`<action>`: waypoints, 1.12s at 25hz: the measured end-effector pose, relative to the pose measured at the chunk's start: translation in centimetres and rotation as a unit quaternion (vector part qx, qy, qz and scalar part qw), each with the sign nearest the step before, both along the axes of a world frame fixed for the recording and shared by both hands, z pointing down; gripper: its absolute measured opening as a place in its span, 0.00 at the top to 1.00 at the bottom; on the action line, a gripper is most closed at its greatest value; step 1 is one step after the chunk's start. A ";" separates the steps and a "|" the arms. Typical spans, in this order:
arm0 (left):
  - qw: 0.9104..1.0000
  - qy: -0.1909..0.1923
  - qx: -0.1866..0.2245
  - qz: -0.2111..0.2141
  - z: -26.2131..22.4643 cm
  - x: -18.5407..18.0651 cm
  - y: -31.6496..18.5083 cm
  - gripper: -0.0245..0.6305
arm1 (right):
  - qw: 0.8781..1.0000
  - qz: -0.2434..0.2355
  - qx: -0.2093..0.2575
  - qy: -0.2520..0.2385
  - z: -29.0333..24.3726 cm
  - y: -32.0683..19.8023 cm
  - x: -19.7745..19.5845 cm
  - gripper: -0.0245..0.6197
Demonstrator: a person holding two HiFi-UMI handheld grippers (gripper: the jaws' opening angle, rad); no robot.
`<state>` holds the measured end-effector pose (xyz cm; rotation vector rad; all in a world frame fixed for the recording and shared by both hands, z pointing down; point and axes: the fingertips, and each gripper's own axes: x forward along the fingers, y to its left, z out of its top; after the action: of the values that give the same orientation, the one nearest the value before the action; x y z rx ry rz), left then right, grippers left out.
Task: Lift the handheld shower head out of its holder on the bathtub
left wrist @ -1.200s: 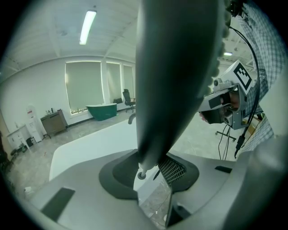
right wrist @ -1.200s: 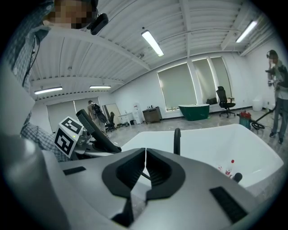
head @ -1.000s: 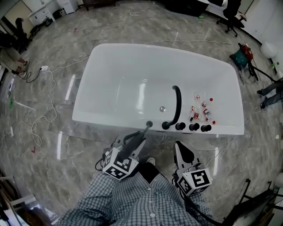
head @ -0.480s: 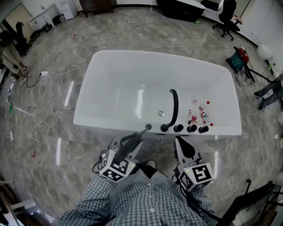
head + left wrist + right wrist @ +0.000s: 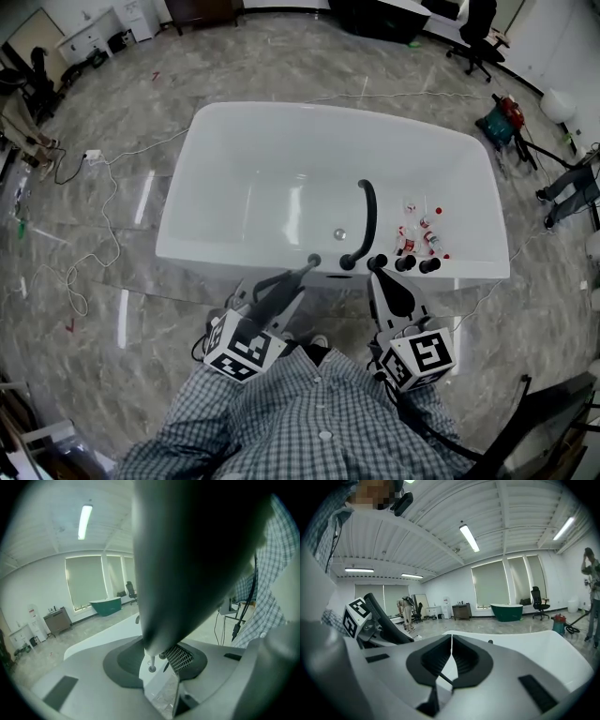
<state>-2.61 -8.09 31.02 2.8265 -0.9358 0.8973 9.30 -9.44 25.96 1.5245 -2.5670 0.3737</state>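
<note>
The white bathtub (image 5: pixel 234 255) has a black spout (image 5: pixel 367 217) and black knobs (image 5: pixel 403 264) on its near rim. The shower head (image 5: pixel 279 276) is a slim dark wand that slants from the round holder (image 5: pixel 314 261) on the rim back to my left gripper (image 5: pixel 292 281), which is shut on it. In the left gripper view the wand (image 5: pixel 197 550) is a big blurred dark shape that fills the gap between the pads of that gripper (image 5: pixel 157 659). A thin stem runs below it. My right gripper (image 5: pixel 377 279) (image 5: pixel 451 656) is shut and empty, just below the knobs.
Several small bottles (image 5: pixel 422 234) lie inside the tub near the spout. Cables (image 5: pixel 84 234) trail over the marble floor at the left. An office chair (image 5: pixel 478 28) and a teal tool (image 5: pixel 502 122) stand at the back right. A person's legs (image 5: pixel 567 187) show at the right edge.
Both grippers have risen and come nearer the tub rim. The right gripper's tips now reach the rim below the knobs. The left gripper still grips the dark wand, and the holder has not moved.
</note>
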 end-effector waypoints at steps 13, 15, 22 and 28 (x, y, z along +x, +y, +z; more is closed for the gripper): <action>0.999 0.029 0.011 -0.011 -3.3 -0.9 -0.1 0.75 | 1.000 -0.013 0.012 0.001 -1.4 0.3 -0.5 0.93; 0.999 0.030 0.017 -0.013 -3.9 -1.1 -0.3 0.75 | 1.000 -0.013 0.013 0.002 -1.6 0.3 -0.5 0.93; 0.999 0.035 0.023 -0.018 -5.4 -2.0 -1.1 0.75 | 1.000 -0.012 0.020 0.009 -2.0 0.1 -0.4 0.93; 0.998 0.040 0.037 -0.030 -6.7 -3.4 -1.6 0.75 | 0.999 0.002 0.033 0.009 -2.6 -0.4 0.0 0.93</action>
<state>-6.06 -9.73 24.29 2.8542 -1.0589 0.7526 9.34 -9.79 23.36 1.5469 -2.5872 0.2765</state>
